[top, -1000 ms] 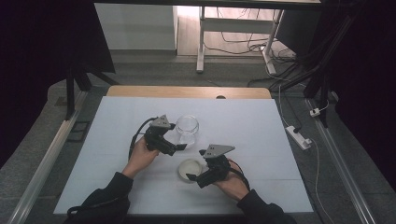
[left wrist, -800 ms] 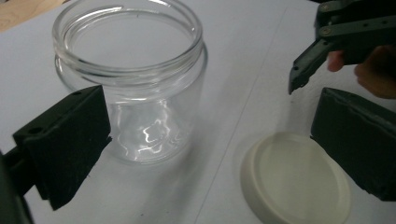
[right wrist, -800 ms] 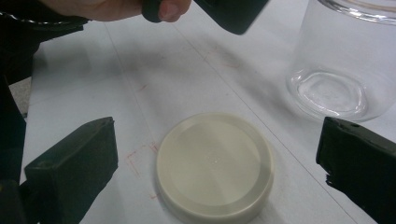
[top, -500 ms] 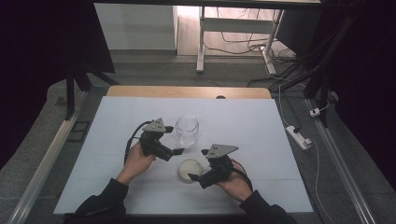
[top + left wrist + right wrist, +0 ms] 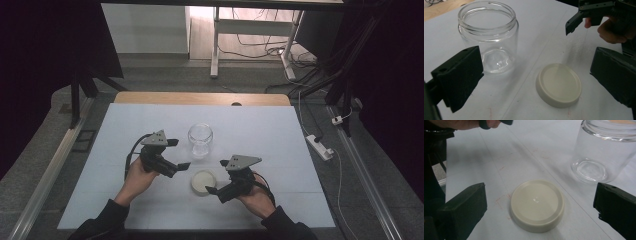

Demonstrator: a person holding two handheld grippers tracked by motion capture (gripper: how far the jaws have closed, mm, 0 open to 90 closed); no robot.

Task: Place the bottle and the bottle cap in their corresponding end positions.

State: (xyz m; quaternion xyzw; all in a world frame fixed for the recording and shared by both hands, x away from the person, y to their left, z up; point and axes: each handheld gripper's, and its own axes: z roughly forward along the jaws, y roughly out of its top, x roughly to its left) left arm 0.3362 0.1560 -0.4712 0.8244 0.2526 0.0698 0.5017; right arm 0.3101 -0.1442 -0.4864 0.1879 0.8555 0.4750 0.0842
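Lid (image 5: pixel 203 181) flat on white table (image 5: pixel 280 130), near open glass jar (image 5: pixel 200 138). Left gripper (image 5: pixel 177 153) and right gripper (image 5: pixel 215 184) flank lid, jaws apart. Dark room; cabled floor (image 5: pixel 250 50) beyond jar.

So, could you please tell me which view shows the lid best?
The right gripper view: the lid lies whole and close. The left gripper view also shows it whole, nearer the edge; in the high view it is small.

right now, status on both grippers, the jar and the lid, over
Left gripper open, right gripper open, both empty. Clear glass jar upright, uncapped. Round cream plastic lid flat on white table, beside jar. Nothing between.
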